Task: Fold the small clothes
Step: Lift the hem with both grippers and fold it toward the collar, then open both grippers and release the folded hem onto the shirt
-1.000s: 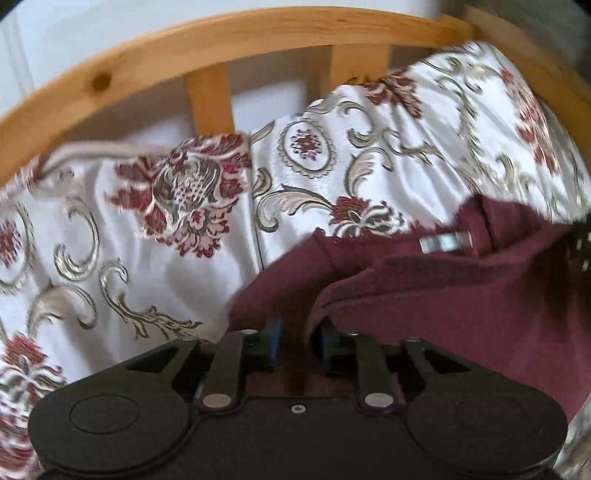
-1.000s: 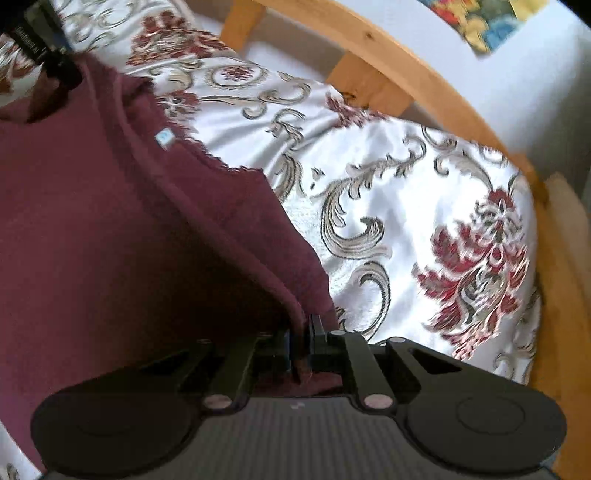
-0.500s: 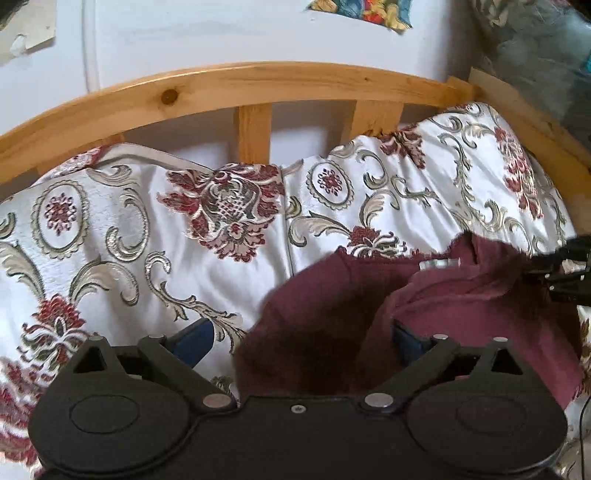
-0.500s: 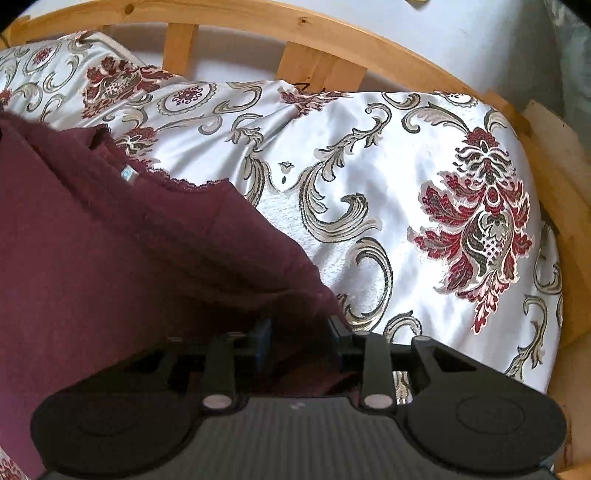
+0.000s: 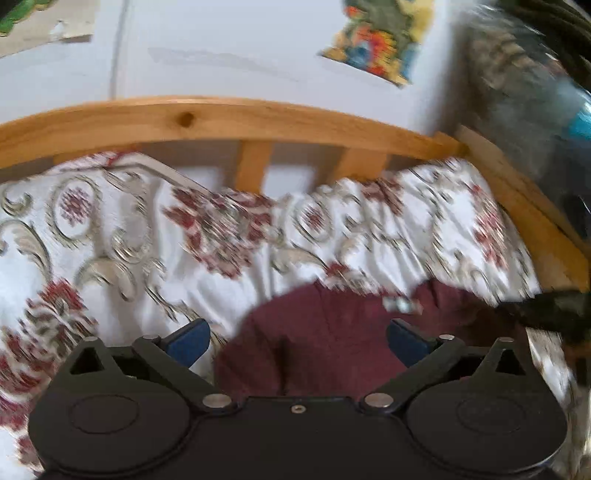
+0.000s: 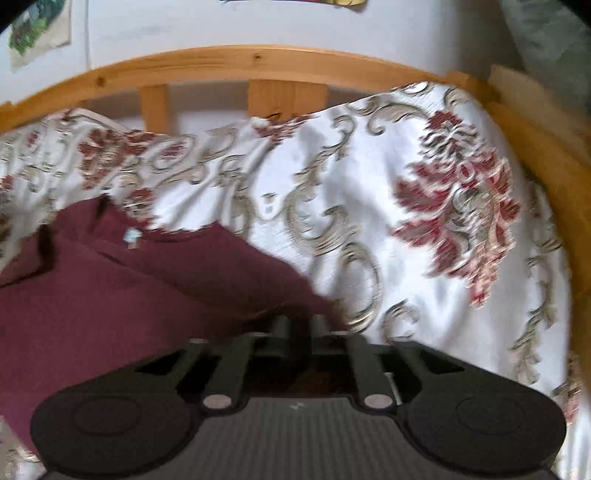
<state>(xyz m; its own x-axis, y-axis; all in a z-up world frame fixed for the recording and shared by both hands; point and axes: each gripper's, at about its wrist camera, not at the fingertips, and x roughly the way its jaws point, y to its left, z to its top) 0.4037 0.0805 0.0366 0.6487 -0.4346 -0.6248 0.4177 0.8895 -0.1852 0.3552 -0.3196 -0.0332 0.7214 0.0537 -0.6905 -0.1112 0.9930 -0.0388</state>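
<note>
Since half a second ago both tools have pulled back from the garment (image 5: pixel 325 332), and more of the wall (image 5: pixel 221 48) now shows above the bed rail (image 5: pixel 221 114). One second ago the left tool (image 5: pixel 297 338) pinched the cloth; it has spread wide, blue pads far apart, holding nothing. Its left pad (image 5: pixel 186 341) is over the bedspread (image 5: pixel 110 258) and its right pad (image 5: pixel 408 345) is over the maroon cloth; whether either touches cannot be told.

The right tool (image 6: pixel 299 326) has its fingers narrow, with a small gap between them. Maroon cloth lies at and behind that gap, but the blur hides whether it is gripped. In the left view this tool shows as a dark shape at the garment's right edge.

One small pale tag (image 6: pixel 132 236) sits near the garment's upper edge; nothing on it can be read. Both views are smeared.

Counted: one garment, one bedspread with red and gold flowers, two tools. The rail has two slats (image 5: pixel 253 170) showing in each view. Two paper pictures hang on the wall in the left view: a colourful one (image 5: pixel 376 40) and a corner of another (image 5: pixel 37 22); no writing can be read.

The garment lies bunched on the bed, in front of both tools.
</note>
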